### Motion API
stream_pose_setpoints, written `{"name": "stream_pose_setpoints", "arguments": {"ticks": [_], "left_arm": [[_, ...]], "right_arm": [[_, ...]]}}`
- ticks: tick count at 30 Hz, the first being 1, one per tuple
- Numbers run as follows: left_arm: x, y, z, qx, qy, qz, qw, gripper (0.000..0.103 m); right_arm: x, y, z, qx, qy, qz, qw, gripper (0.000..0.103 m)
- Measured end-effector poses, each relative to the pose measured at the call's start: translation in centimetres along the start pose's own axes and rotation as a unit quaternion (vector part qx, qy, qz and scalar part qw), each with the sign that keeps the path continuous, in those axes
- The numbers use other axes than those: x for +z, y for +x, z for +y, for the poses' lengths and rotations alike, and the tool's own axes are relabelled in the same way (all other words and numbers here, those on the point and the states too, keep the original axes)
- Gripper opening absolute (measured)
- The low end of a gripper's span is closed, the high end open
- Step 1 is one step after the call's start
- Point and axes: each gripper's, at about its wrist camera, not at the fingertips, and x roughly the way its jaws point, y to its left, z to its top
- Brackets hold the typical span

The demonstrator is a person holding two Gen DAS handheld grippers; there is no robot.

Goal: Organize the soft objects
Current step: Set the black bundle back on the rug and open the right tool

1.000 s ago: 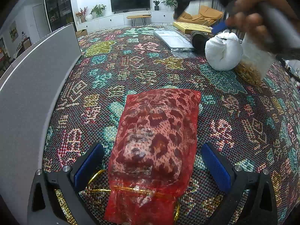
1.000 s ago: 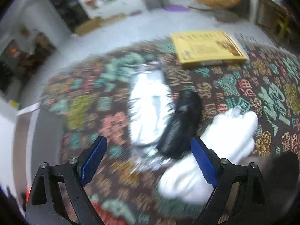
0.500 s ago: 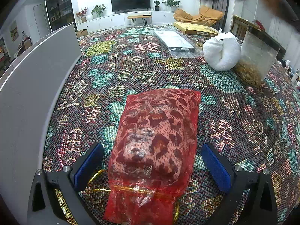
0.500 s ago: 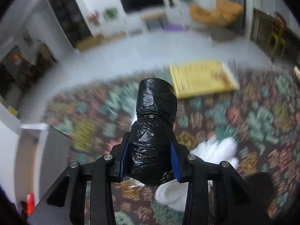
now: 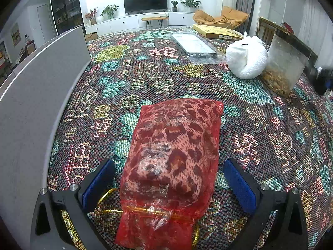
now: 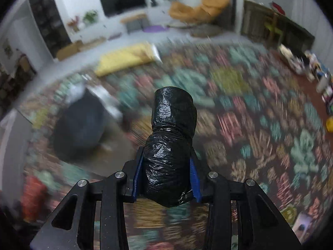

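The black plastic-wrapped roll (image 6: 171, 145) is carried clear of the table (image 5: 260, 145), pinched near its lower end between the 2 blue pads (image 6: 136, 179) of the right gripper (image 6: 167, 180), so that most of its length juts forward past the fingers. The grip is judged to be low on the roll so the free end can be set down first. The surroundings in the right wrist view are smeared, so what lies under the roll cannot be told.

The red mesh pouch (image 5: 172, 158) with a leopard-print cloth inside lies flat on the patterned table, lengthwise between the fingers of the left gripper (image 5: 168, 183). These fingers are spread wide; a gap is seen on each side, so the pouch is straddled, not touched. This is judged to be a pose ready for closing on the pouch. Its gold drawstring (image 5: 104, 193) is looped beside the left pad.

A white cloth bundle (image 5: 246, 59) rests well beyond the pouch, beside a clear container (image 5: 285, 66).
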Motion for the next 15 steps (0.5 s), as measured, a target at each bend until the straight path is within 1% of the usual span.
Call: {"name": "stream_pose_setpoints", "arguments": {"ticks": [1,2,3,4,5,6,7,9,10,13,14,15], "left_arm": [[0.0,0.0,0.0,0.000,0.000,0.000,1.0000,0.103],[0.0,0.0,0.0,0.000,0.000,0.000,1.0000,0.103],[0.0,0.0,0.0,0.000,0.000,0.000,1.0000,0.103],[0.0,0.0,0.0,0.000,0.000,0.000,1.0000,0.103],[0.0,0.0,0.0,0.000,0.000,0.000,1.0000,0.103],[0.0,0.0,0.0,0.000,0.000,0.000,1.0000,0.103],[0.0,0.0,0.0,0.000,0.000,0.000,1.0000,0.103],[0.0,0.0,0.0,0.000,0.000,0.000,1.0000,0.103],[0.0,0.0,0.0,0.000,0.000,0.000,1.0000,0.103],[0.0,0.0,0.0,0.000,0.000,0.000,1.0000,0.103],[0.0,0.0,0.0,0.000,0.000,0.000,1.0000,0.103],[0.0,0.0,0.0,0.000,0.000,0.000,1.0000,0.103]], "right_arm": [[-0.7,1.2,-0.6,0.000,0.013,0.007,1.000,0.046],[-1.2,2.0,-1.2,-0.003,0.023,0.013,1.000,0.048],[-1.7,2.2,-1.8,0.000,0.030,0.013,0.999,0.060],[-2.1,1.7,-2.2,0.009,0.034,-0.005,0.999,0.067],[-2.5,1.3,-2.2,0.004,0.036,-0.017,0.999,0.072],[-2.6,0.7,-2.2,-0.005,0.038,-0.023,0.999,0.081],[-3.1,-0.1,-2.0,-0.012,0.039,-0.035,0.999,0.081],[-4.6,-1.4,-1.5,-0.012,0.035,-0.050,0.998,0.081],[-5.3,-1.7,-1.3,-0.020,0.030,-0.053,0.998,0.081],[-8.2,-2.5,-0.3,-0.060,0.010,-0.056,0.997,0.081],[-8.8,-2.5,-0.2,-0.068,0.004,-0.054,0.996,0.082],[-9.7,-2.2,0.0,-0.085,-0.008,-0.045,0.995,0.082]]}}
